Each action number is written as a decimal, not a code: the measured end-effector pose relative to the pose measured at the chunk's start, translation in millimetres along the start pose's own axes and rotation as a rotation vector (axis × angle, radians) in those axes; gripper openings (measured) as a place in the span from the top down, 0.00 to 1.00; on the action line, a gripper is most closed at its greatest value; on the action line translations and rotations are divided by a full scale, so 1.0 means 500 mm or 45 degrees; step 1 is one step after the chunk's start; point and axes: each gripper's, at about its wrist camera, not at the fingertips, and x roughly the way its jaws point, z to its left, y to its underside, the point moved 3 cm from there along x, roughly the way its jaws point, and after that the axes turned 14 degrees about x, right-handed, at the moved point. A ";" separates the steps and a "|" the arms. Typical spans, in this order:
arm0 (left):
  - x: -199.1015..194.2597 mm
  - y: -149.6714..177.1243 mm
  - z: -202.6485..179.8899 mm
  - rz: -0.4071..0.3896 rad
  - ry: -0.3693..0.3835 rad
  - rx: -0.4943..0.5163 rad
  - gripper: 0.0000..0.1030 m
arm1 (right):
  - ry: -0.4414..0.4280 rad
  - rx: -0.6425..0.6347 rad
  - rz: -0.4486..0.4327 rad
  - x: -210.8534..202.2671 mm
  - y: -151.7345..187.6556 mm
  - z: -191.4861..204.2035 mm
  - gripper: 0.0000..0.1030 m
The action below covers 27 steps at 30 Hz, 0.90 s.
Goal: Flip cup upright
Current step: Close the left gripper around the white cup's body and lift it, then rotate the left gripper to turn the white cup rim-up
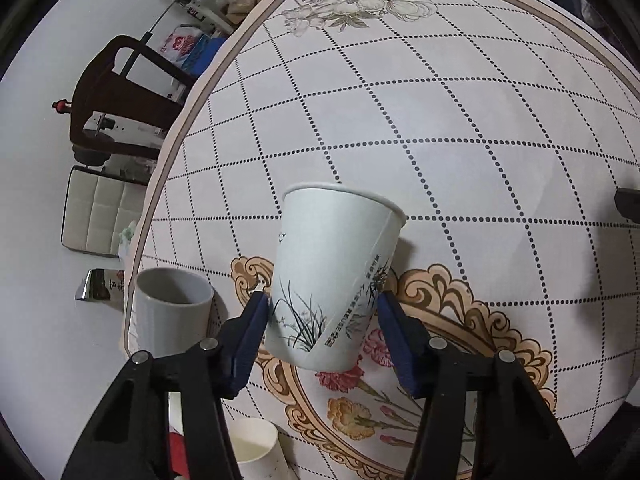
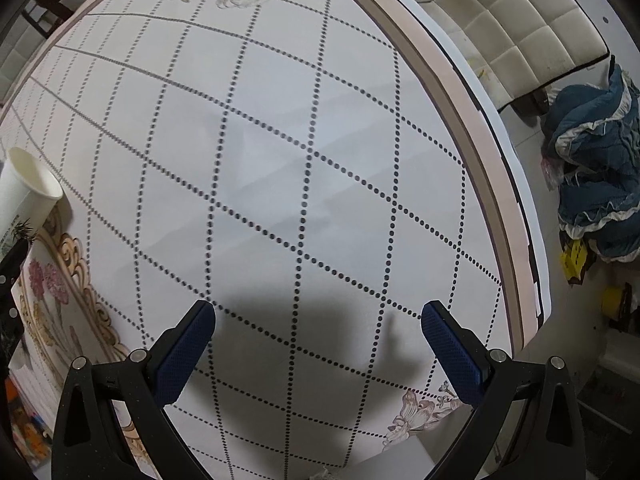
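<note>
A white paper cup [image 1: 332, 276] with ink grass drawings is held in my left gripper [image 1: 322, 304], whose blue pads [image 1: 256, 320] press its lower sides. The cup's mouth points up and slightly away, its base toward the camera, and it looks lifted above the tablecloth [image 1: 460, 128]. The same cup shows at the far left of the right wrist view [image 2: 24, 192], mouth up, with the left gripper's finger below it. My right gripper [image 2: 318, 320] is open and empty, hovering above the cloth.
A grey mug [image 1: 172, 312] stands at the left table edge, beside my left finger. Another white paper cup [image 1: 256, 452] sits below the gripper. Chairs [image 1: 116, 92] stand beyond the left edge. A cushioned chair [image 2: 520, 20] and blue bedding [image 2: 596, 160] lie beyond the right edge.
</note>
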 end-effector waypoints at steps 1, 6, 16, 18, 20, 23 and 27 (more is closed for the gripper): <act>0.003 -0.001 -0.002 0.003 0.012 0.000 0.48 | 0.002 -0.006 -0.003 -0.004 0.005 0.005 0.00; 0.039 -0.009 -0.014 0.045 0.028 -0.010 0.47 | 0.005 -0.029 -0.008 -0.017 0.033 0.024 0.00; 0.046 -0.011 -0.008 0.041 0.016 -0.039 0.47 | 0.005 -0.011 0.024 -0.001 0.050 0.000 0.00; 0.041 -0.007 -0.001 0.039 0.023 -0.070 0.47 | 0.002 -0.006 0.023 -0.004 0.056 -0.002 0.00; 0.033 -0.003 0.007 0.033 0.022 -0.097 0.47 | 0.000 -0.005 0.023 -0.003 0.045 -0.014 0.00; 0.015 0.005 0.020 0.021 0.033 -0.150 0.47 | -0.003 -0.004 0.013 -0.007 0.039 -0.021 0.00; -0.014 0.027 0.037 0.012 0.053 -0.252 0.47 | -0.013 -0.013 0.001 -0.022 0.038 -0.014 0.00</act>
